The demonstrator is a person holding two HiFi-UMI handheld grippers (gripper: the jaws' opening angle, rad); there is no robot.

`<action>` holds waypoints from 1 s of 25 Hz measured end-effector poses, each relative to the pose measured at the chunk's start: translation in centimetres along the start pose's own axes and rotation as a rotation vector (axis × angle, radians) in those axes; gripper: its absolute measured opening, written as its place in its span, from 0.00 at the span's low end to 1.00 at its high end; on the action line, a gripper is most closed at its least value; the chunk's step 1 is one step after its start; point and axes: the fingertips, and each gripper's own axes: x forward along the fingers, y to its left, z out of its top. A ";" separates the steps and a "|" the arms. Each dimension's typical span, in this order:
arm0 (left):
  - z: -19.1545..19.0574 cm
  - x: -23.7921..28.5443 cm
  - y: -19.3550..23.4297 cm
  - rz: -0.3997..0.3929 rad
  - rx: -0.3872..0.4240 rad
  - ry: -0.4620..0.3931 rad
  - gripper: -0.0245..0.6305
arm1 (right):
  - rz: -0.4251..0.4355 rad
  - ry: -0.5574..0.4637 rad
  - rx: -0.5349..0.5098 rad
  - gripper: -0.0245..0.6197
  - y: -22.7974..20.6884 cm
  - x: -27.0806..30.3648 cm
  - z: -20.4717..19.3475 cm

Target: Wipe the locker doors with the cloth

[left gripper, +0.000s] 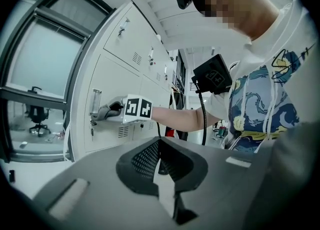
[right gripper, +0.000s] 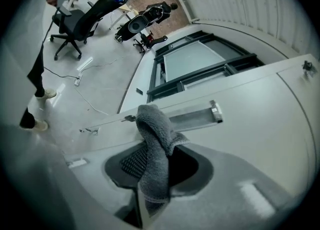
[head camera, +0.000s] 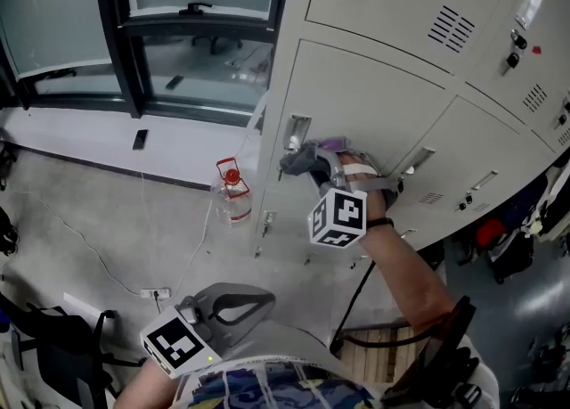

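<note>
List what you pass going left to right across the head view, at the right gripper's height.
small black item → bottle → cloth, clamped in the right gripper → forearm

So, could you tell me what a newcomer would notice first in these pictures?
Most likely the grey cloth pinched in the right tongs and held up to a beige locker door, just beside its metal handle. After that, the left tongs, idle and empty low by the person's waist, and a clear bottle with a red cap standing on the floor at the lockers' foot.
</note>
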 end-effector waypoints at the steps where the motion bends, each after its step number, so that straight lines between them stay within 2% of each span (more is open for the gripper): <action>1: -0.1 -0.1 0.1 0.006 -0.004 0.005 0.04 | 0.019 0.000 0.002 0.21 1.2 0.6 -0.2; 5: -0.4 -0.1 0.5 0.021 -0.007 0.023 0.04 | 0.047 -0.027 0.047 0.21 4.6 2.4 -0.5; 8: -0.6 0.0 0.5 0.025 -0.011 0.029 0.04 | 0.034 -0.074 0.159 0.21 5.4 2.8 -0.5; 10: -0.7 0.1 0.6 0.028 -0.014 0.032 0.04 | 0.062 -0.087 0.227 0.21 6.5 3.2 -0.8; 16: -0.8 0.1 0.7 0.026 -0.015 0.038 0.04 | 0.169 -0.022 0.142 0.21 11.9 6.0 -2.0; 20: -0.7 -0.1 0.7 0.021 -0.005 0.033 0.04 | 0.262 0.021 0.131 0.21 14.2 6.9 -2.7; 22: -0.6 -0.3 0.7 0.020 -0.001 0.025 0.04 | 0.285 0.031 0.140 0.21 13.5 5.7 -2.8; 25: -0.4 -0.9 0.9 0.024 -0.010 0.011 0.04 | 0.224 0.008 0.145 0.21 8.2 2.1 -1.8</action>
